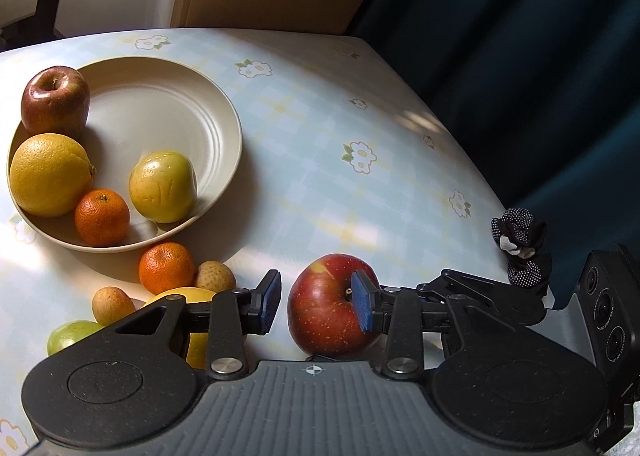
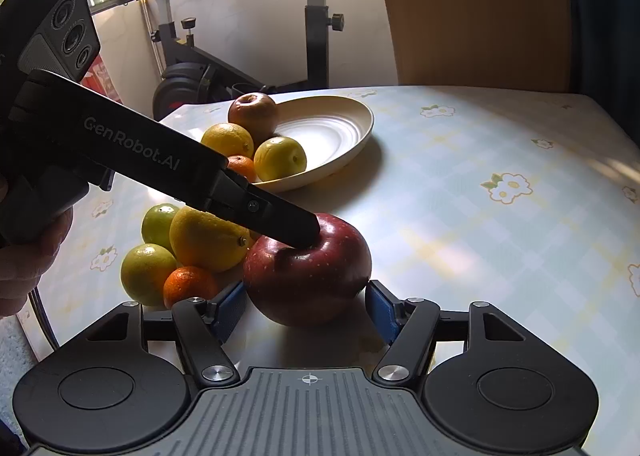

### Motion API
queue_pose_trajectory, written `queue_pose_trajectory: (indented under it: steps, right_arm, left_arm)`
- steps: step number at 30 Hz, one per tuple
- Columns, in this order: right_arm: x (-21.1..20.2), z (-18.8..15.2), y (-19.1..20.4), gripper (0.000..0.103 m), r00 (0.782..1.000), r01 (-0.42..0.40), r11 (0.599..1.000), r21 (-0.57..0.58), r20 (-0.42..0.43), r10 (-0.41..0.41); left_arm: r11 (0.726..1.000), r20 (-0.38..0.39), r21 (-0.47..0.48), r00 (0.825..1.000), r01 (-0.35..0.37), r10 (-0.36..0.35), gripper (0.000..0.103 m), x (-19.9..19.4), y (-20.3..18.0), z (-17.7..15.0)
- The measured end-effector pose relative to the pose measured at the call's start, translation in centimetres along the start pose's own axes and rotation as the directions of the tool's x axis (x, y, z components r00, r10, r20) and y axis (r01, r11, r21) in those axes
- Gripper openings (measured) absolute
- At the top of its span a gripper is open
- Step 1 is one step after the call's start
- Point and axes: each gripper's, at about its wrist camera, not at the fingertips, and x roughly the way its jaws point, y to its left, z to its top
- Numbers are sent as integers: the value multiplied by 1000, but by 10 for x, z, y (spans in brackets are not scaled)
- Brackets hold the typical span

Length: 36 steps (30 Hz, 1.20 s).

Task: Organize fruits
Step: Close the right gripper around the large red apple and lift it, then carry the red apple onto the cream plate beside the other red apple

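A red apple (image 1: pixel 324 308) (image 2: pixel 308 276) lies on the tablecloth. My left gripper (image 1: pixel 318 306) is open above it, one finger resting at its stem dip. My right gripper (image 2: pixel 306 306) is open, with a blue pad on each side of the apple. I cannot tell if the pads touch it. A cream plate (image 1: pixel 168 95) (image 2: pixel 340 127) holds a red apple (image 1: pixel 55 99), an orange (image 1: pixel 48 173), a mandarin (image 1: pixel 102 217) and a yellow-green fruit (image 1: pixel 163 185). Loose fruit lies near the plate: a mandarin (image 1: pixel 166 267), a large yellow orange (image 2: pixel 206 240) and green fruits (image 2: pixel 148 274).
Two small brown fruits (image 1: pixel 215 276) lie by the loose mandarin. The table's right edge (image 1: pixel 460 135) borders a dark blue curtain. A dotted cloth object (image 1: pixel 520 244) sits at that edge. An exercise bike (image 2: pixel 248 35) stands behind the table.
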Motion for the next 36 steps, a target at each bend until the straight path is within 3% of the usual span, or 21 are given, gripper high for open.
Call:
queue_pose_trajectory:
  steps: [3,10,19,28,36]
  right_arm:
    - [0,4,1,61,1000,6,1000,-13,3,-6]
    - [-5,25,5,61,999,8,997,-71,36,-5]
    - [4,84,14,61,995,-16,979,-201,91,35]
    - [46,140,12,61,992,-63,963,-264,91,90]
    - [105,173,1,61,990,-124,944,-307,30,140]
  left_arm:
    - [1000,3,-1,1000,7,-7,32,-1,-1,2]
    - [1000,62,4,998,2,-2,32,-15,-3,10]
    - [999,184,-18,982,-29,32,32,-51,8,43]
    - [995,217,-31,971,-100,104,32,-58,37,91]
    - [986,189,-75,969,-146,158,32,-38,77,126]
